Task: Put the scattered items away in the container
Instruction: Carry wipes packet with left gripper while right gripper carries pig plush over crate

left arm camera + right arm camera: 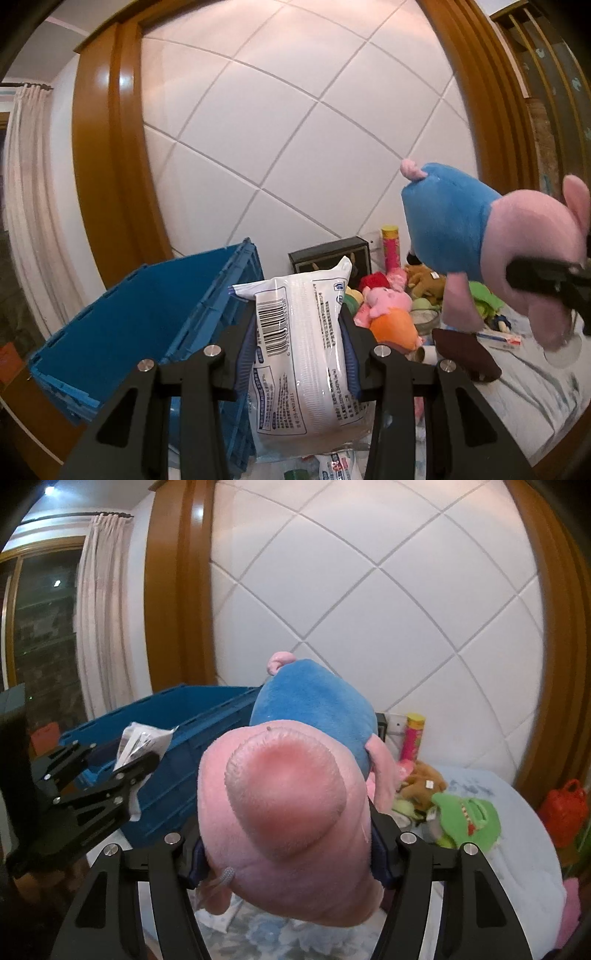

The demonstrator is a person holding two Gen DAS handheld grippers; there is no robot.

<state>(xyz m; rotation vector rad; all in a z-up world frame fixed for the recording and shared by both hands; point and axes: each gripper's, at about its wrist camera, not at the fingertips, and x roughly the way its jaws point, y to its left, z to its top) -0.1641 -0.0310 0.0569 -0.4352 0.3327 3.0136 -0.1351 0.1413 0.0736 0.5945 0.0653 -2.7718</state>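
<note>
**Blue crate waits while both tongs carry a load**

The blue crate point(147, 310) stands open on the bed point(517, 834), at the left of the heap, its near wall facing both cameras. That open top is why both loads are held high: each has to clear the rim before it can go down inside.

The left tongs point(299, 325) are clamped on a white plastic packet point(306, 332), pinched across its narrow sides so the barcode face stays outward and the soft pack hangs upright between the pads. In the right wrist view the packet sits over the crate's near edge, so it looks close to a drop, though whether it is fully above the opening I cannot tell.

The right tongs point(291, 845) are closed on a plush pig point(288, 797), squeezing its pink head; the blue body points away towards the wall. Gripping the firm, stuffed head gives a steadier hold than the loose limbs would. The pig hangs right of the crate, above the bed.

Still scattered on the bed are a green crocodile plush point(465, 816), a brown bear plush point(421, 782), a small pig plush point(388, 302), a dark brown pouch point(465, 354), and a pink and yellow tube point(413, 738) standing by the wall. Judging by this, the tidying is partway along, with more to gather.
</note>
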